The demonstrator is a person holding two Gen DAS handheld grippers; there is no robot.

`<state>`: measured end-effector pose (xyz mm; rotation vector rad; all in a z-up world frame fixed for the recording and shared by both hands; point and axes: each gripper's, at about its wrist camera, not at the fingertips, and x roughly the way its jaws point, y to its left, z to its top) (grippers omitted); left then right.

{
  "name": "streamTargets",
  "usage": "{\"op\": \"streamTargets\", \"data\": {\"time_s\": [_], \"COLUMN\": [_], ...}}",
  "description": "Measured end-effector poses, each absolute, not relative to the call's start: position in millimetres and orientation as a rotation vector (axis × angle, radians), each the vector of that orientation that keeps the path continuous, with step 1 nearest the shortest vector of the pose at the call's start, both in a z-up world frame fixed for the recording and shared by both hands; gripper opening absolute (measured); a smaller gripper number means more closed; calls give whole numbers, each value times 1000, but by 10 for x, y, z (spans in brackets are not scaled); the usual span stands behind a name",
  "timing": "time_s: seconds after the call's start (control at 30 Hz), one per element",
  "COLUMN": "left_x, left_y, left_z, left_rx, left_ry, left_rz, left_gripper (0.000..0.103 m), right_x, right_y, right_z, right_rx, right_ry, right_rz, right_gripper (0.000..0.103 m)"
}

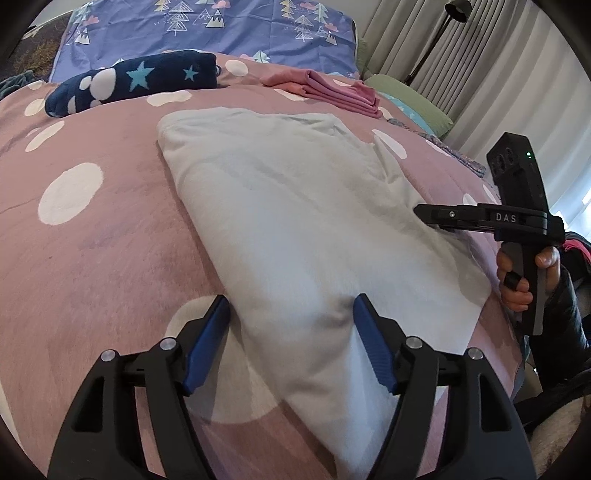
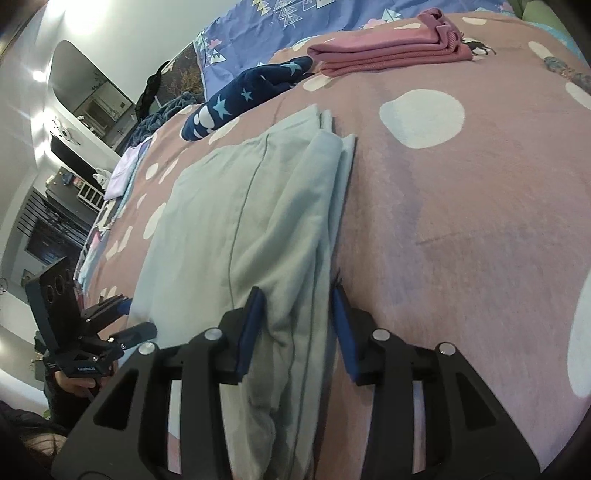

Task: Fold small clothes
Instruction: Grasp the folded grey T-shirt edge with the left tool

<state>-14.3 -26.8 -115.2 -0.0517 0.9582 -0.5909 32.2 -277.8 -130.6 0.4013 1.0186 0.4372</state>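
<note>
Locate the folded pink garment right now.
In both wrist views the folded pink garment lies at the far end of the spotted pink blanket, right of the navy star-print piece and beyond the pale garment.

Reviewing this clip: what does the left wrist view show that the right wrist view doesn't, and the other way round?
Only the left wrist view shows the curtains and floor lamp.

Only the right wrist view shows the room side with the mirror and the garment's stacked folded edges.

Both show the pale folded garment on the pink spotted blanket, the navy star item, the pink folded pile, the left gripper and right gripper with cloth between open jaws.
</note>
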Motion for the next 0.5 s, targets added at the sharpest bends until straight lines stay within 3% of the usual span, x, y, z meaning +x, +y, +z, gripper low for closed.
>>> {"op": "streamTargets", "data": {"time_s": [0.37, 0.5], "left_x": [232, 369], "left_y": [-134, -80], "left_z": [-1244, -1277], "left_rx": [-273, -322], "left_ry": [972, 983], "left_rz": [-692, -682], "left_gripper": [70, 53], "right_x": [679, 798], "right_y": [-2799, -2803], "right_z": [-1416, -1428], "right_rx": [485, 498], "right_ry": [1045, 1054], "right_rz": [524, 546], "right_gripper": [39, 37]}}
